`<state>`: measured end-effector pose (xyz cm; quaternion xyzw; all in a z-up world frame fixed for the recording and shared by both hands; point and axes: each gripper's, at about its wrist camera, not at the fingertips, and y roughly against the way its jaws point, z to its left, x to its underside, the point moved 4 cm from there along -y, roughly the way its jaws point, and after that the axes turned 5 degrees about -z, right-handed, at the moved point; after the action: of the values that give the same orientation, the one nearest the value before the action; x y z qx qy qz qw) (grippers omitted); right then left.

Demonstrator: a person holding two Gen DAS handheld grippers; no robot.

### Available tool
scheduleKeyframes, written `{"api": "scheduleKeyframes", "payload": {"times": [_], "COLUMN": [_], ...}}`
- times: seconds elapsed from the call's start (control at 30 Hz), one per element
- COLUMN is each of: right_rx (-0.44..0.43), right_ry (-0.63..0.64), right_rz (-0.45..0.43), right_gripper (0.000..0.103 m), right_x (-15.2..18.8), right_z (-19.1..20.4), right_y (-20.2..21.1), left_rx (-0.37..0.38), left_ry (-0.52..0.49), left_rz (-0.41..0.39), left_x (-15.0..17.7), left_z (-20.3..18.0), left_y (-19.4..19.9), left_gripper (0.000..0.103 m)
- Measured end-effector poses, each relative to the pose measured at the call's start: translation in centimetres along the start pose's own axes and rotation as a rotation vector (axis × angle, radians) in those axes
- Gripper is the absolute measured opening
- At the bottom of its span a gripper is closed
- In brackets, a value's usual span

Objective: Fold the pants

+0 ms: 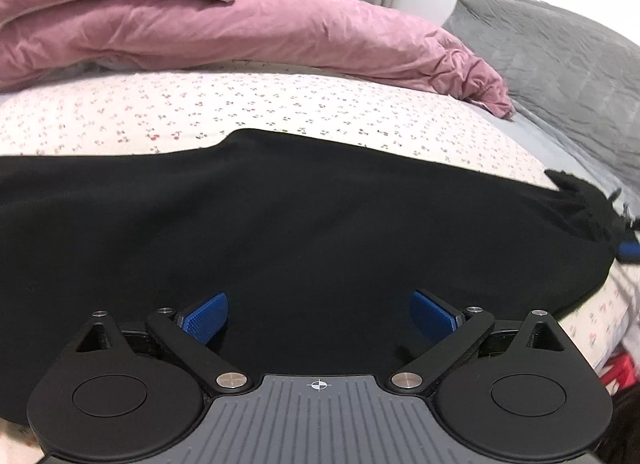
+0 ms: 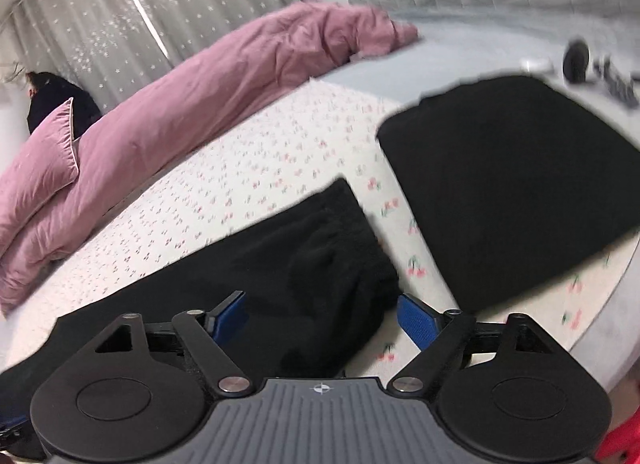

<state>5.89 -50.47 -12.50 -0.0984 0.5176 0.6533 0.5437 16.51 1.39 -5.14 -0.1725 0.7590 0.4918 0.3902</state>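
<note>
Cherry-print bedsheet [image 1: 280, 111], pink duvet [image 1: 240, 27] behind. Black pants [image 1: 280, 223] lie flat along it — mid-fold, prob. Left gripper [image 1: 318, 316] & right gripper [image 2: 322, 322] spread, holding nothing — next: pinch an end, fold over.

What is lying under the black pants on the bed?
The black pants lie spread on a white cherry-print sheet, which shows around their edges. Anything else beneath them is covered by the fabric.
</note>
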Motion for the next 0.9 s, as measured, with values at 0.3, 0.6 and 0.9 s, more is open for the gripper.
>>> {"api": "scheduleKeyframes", "payload": {"times": [0.3,0.6,0.9], "right_rx": [-0.069,-0.209,-0.183], "right_ry": [-0.183,-0.483,-0.321], "right_rz": [0.146,0.114,-0.024], "right_gripper": [0.065,0.024,0.015], "right_x": [1.6,1.7,0.7], "right_z": [-1.1,-4.5,-0.5], "right_y": [-1.7,-3.2,-0.9], "left_rx": [0.059,0.095,0.107], "left_ry": [0.154,0.135,0.148], "left_rz": [0.055,0.075,0.063], "left_x": [-1.3,-1.7,-1.9], "left_z": [-0.7,-3.0,-3.6], "left_y": [-2.6,-4.5,-4.9], "left_gripper": [0.1,0.1,0.1]}}
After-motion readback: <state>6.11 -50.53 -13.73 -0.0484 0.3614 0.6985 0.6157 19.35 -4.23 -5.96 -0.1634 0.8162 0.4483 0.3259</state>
